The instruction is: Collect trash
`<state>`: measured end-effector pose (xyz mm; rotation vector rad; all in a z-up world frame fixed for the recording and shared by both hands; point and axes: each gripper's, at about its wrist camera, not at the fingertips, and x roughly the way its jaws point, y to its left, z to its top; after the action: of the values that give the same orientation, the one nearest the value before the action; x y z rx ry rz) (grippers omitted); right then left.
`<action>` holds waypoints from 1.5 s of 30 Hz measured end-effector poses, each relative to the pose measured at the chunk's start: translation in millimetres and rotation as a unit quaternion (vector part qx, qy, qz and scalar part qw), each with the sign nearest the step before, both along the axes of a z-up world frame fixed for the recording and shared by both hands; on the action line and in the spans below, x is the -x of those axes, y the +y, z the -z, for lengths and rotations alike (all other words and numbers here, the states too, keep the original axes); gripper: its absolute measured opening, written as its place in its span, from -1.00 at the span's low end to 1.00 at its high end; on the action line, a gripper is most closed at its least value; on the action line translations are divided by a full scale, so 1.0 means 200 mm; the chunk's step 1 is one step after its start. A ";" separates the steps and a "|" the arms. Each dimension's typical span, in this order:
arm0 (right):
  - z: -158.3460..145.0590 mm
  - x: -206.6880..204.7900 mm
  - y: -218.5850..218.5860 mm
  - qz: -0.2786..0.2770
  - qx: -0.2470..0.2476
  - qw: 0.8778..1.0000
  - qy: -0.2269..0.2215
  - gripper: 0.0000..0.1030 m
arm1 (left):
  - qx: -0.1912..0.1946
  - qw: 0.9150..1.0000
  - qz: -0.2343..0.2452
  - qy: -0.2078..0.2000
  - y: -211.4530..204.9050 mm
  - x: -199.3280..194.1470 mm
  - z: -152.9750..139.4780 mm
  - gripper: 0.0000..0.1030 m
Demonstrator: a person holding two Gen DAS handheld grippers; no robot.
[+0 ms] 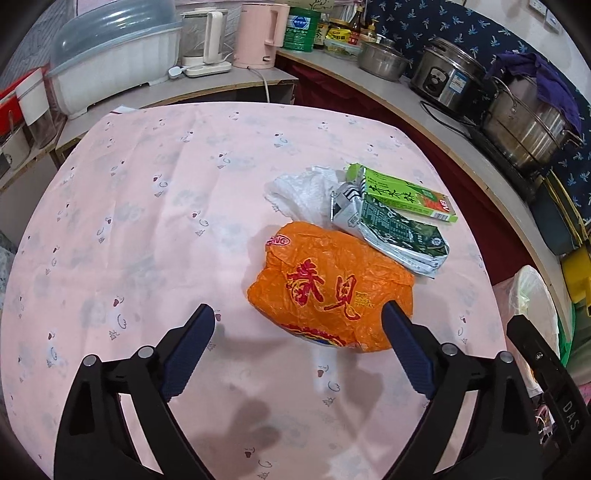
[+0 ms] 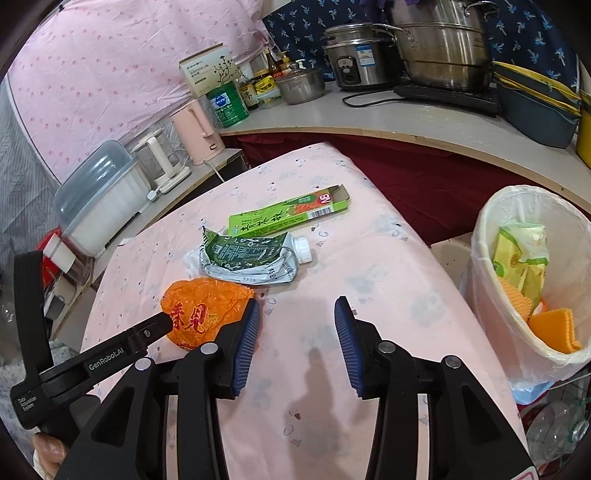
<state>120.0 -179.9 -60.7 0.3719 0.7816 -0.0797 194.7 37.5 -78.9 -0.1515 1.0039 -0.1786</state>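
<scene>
A crumpled orange plastic bag [image 1: 328,291] [image 2: 207,310] lies on the pink-clothed table [image 1: 147,221]. Behind it are a crushed green carton [image 1: 391,229] [image 2: 251,258], a flat green box [image 1: 406,195] [image 2: 291,214] and a white wad [image 1: 303,192]. My left gripper [image 1: 299,314] is wide open just over the bag's near edge, with its pads not pressing on it. My right gripper [image 2: 297,306] stands open above bare cloth to the right of the bag, nothing between its fingers. A white-lined bin [image 2: 528,280] holding wrappers stands off the table's right side.
A curved counter [image 2: 369,122] runs behind the table with a pink kettle [image 1: 258,33], a glass kettle [image 1: 207,40], a rice cooker [image 1: 447,74], steel pots [image 1: 524,125] and a covered dish rack [image 1: 114,59]. An empty plastic bottle [image 2: 554,424] lies below the bin.
</scene>
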 end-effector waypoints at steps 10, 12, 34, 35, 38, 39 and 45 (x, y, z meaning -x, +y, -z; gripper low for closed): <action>0.08 -0.14 0.03 -0.004 -0.003 1.000 0.018 -0.15 | 0.013 0.999 -0.006 0.039 0.05 -0.13 0.15 0.74; 0.10 -0.18 0.04 -0.005 -0.003 1.000 0.022 -0.13 | 0.017 0.999 -0.005 0.046 0.05 -0.15 0.17 0.74; 0.27 -0.57 0.00 0.008 -0.033 0.998 0.049 0.18 | 0.057 0.995 0.046 0.062 -0.03 -0.22 0.18 -0.11; 0.28 -0.58 0.00 0.007 -0.035 0.998 0.050 0.18 | 0.057 0.995 0.047 0.060 -0.03 -0.22 0.18 -0.15; 0.30 -0.58 0.00 0.004 -0.043 0.998 0.051 -0.03 | 0.052 0.996 0.052 0.056 -0.04 -0.21 0.17 -0.21; 0.30 -0.58 0.00 0.006 -0.043 0.998 0.051 -0.06 | 0.051 0.996 0.053 0.055 -0.04 -0.20 0.16 -0.22; 0.27 -0.53 -0.02 0.013 -0.046 0.998 0.041 -0.20 | 0.049 0.996 0.054 0.044 -0.03 -0.16 0.11 -0.41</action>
<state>225.4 -183.8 -115.2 0.4692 0.8628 -0.0834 227.7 31.2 -101.0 -0.1962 1.0923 -0.3233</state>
